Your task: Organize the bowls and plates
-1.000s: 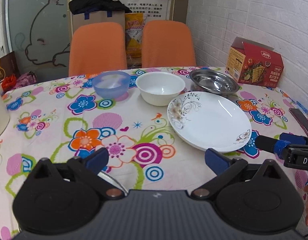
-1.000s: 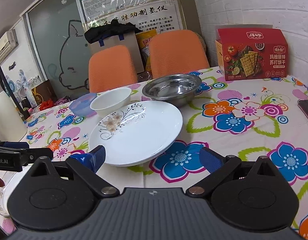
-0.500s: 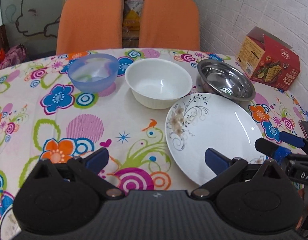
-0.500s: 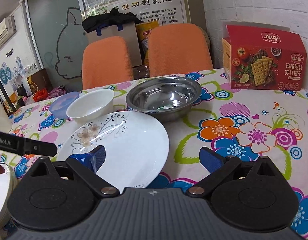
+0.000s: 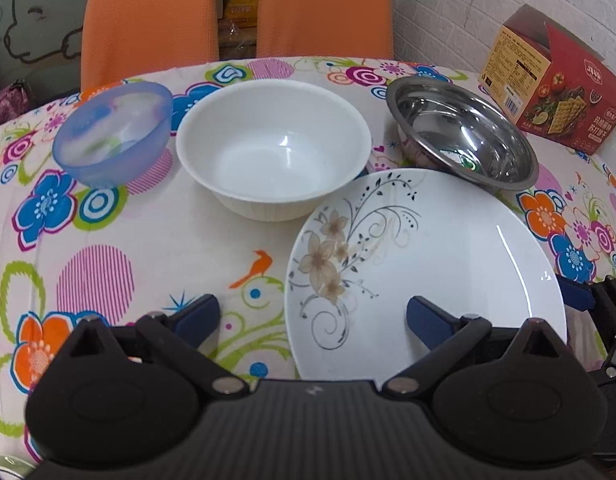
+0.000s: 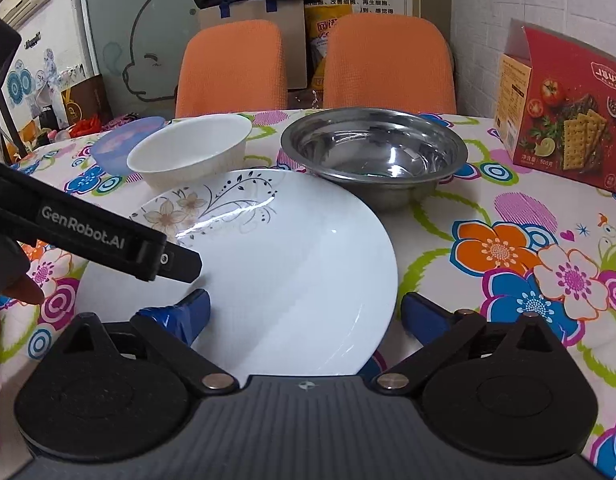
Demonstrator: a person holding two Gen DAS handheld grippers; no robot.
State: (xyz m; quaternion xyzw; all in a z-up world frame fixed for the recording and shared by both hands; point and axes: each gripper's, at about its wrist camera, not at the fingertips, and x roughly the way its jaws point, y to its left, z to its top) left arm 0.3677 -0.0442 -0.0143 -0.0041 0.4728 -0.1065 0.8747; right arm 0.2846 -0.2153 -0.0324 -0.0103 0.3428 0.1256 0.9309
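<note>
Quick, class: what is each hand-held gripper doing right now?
Left hand-held gripper: open, holding nothing, over the plate's near-left edge.
Right hand-held gripper: open, straddling the plate's near rim.

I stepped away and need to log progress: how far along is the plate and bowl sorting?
Nothing looks stacked yet. The blue bowl, white bowl, steel bowl and floral plate each sit separately on the table. In hand: both open grippers, left and right, flank the plate's near edge. Gripping it and nesting the bowls remain.
</note>
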